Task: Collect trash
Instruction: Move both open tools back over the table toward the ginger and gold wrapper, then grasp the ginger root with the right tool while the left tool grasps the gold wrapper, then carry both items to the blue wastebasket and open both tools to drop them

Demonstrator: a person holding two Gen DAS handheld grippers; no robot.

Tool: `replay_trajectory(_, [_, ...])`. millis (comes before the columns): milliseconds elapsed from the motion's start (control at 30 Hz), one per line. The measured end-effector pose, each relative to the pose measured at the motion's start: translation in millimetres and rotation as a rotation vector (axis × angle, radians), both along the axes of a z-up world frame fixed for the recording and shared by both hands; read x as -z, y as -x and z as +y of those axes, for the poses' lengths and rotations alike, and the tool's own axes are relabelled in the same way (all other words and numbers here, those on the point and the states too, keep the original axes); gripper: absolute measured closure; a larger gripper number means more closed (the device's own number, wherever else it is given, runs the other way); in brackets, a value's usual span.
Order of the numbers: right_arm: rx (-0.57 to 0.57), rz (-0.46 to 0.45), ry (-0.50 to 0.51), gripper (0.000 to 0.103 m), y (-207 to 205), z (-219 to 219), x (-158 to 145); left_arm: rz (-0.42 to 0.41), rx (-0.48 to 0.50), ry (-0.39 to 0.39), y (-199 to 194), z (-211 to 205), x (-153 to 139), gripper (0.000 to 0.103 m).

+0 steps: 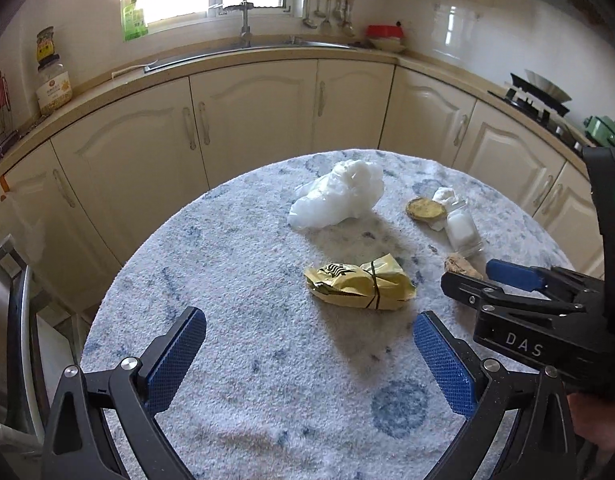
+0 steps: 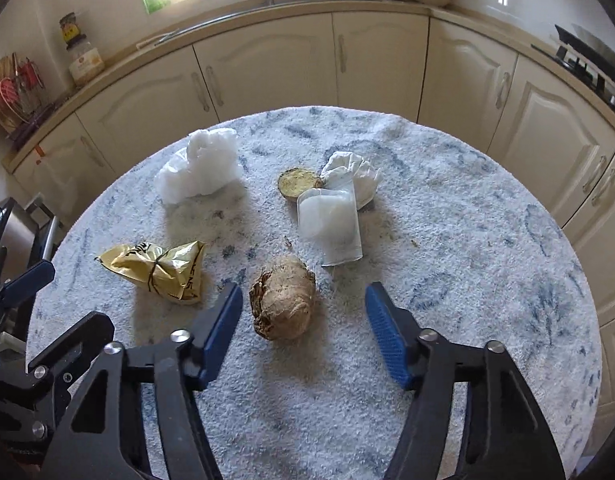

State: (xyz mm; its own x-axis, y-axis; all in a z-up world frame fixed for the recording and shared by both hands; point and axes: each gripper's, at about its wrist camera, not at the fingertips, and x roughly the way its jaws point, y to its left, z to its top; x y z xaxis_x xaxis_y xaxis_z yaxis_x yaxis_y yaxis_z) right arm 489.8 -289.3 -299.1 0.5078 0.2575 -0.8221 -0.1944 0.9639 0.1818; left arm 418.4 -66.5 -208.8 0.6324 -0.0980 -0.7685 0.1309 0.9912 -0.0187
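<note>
Right wrist view shows the right tool (image 2: 303, 306) with jaws apart around a brown root lump (image 2: 282, 303), seemingly not touching it. Left tool (image 1: 309, 338) gapes wide, empty, just short of the yellow wrapper (image 1: 359, 286). White bag (image 1: 339, 198) and toppled cup (image 2: 331, 226) lie farther across the tabletop (image 1: 227, 360).

open cloth near the rim, clutter toward the cabinets

around the brown root lump (image 2: 282, 303): bare table cloth (image 2: 487, 264) to its right and nearer the camera; the tipped clear cup (image 2: 330, 224) stands just beyond, the yellow wrapper (image 2: 159, 268) to its left, the white plastic bag (image 2: 201, 172) farther beyond-left.
</note>
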Motion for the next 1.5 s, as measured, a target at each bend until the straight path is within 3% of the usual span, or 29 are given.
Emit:
replay_trajectory(133, [-0.033, -0.019, 0.019, 0.070, 5, 1, 3, 0.008, 0.033, -0.010, -25, -11, 14, 0.001])
replay_trajectory(333, [0.006, -0.002, -0.024, 0.070, 11, -27, 1, 0.031, 0.074, -0.056, -58, -34, 37, 0.002])
replay_trajectory(400, [0.019, 0.000, -0.031, 0.070, 14, -35, -1, 0.037, 0.087, -0.037, -71, -38, 42, 0.011])
replay_trajectory(433, [0.025, 0.000, -0.036, 0.070, 16, -38, -2, 0.047, 0.097, -0.028, -74, -41, 46, 0.029])
replay_trajectory(500, [0.033, 0.001, -0.041, 0.070, 19, -43, -3, 0.037, 0.107, -0.007, -79, -44, 45, 0.039])
replay_trajectory(700, [0.054, 0.000, -0.067, 0.070, 35, -52, -9, 0.045, 0.123, 0.062, -69, -40, 46, 0.042])
replay_trajectory(1067, [0.100, -0.039, -0.114, 0.070, 93, -86, -42, -0.019, 0.153, 0.085, 3, -47, 16, 0.042])
replay_trajectory(1500, [0.186, -0.153, -0.149, 0.070, 173, -148, -94, -0.138, 0.292, 0.117, 112, -105, -40, 0.042])
